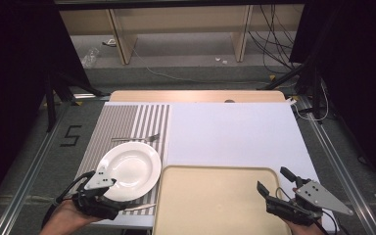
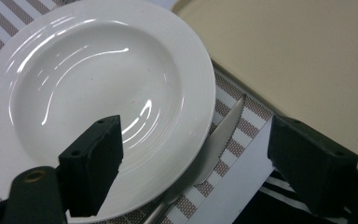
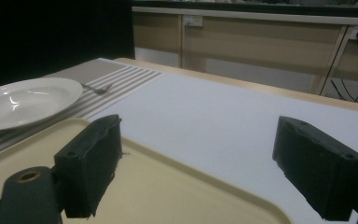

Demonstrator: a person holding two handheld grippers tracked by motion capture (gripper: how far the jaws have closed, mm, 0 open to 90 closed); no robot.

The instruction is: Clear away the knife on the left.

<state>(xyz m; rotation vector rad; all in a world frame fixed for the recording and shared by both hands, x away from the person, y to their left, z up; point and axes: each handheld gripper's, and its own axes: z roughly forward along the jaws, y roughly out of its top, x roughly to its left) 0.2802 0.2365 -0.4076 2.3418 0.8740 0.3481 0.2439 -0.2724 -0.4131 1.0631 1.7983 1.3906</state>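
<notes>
A white plate (image 1: 129, 168) (image 2: 98, 88) rests on a striped placemat (image 1: 127, 120) at the table's left. My left gripper (image 1: 111, 192) (image 2: 193, 128) hovers open at the plate's near rim, one jaw over the plate and the other off its edge. Partly under that rim lies a knife (image 2: 221, 140) (image 1: 139, 207). Beyond the plate is a fork (image 1: 137, 139) (image 3: 98, 87). A beige tray (image 1: 215, 200) (image 2: 298, 60) (image 3: 168, 186) sits at the front centre. My right gripper (image 1: 275, 180) (image 3: 198, 123) is open over the tray's right end, holding nothing.
A white sheet (image 1: 235, 132) (image 3: 223, 107) covers the table's middle and right. The wooden table edge (image 1: 196, 95) runs along the back. Cables and shelving stand on the floor behind. Metal rails flank the table on both sides.
</notes>
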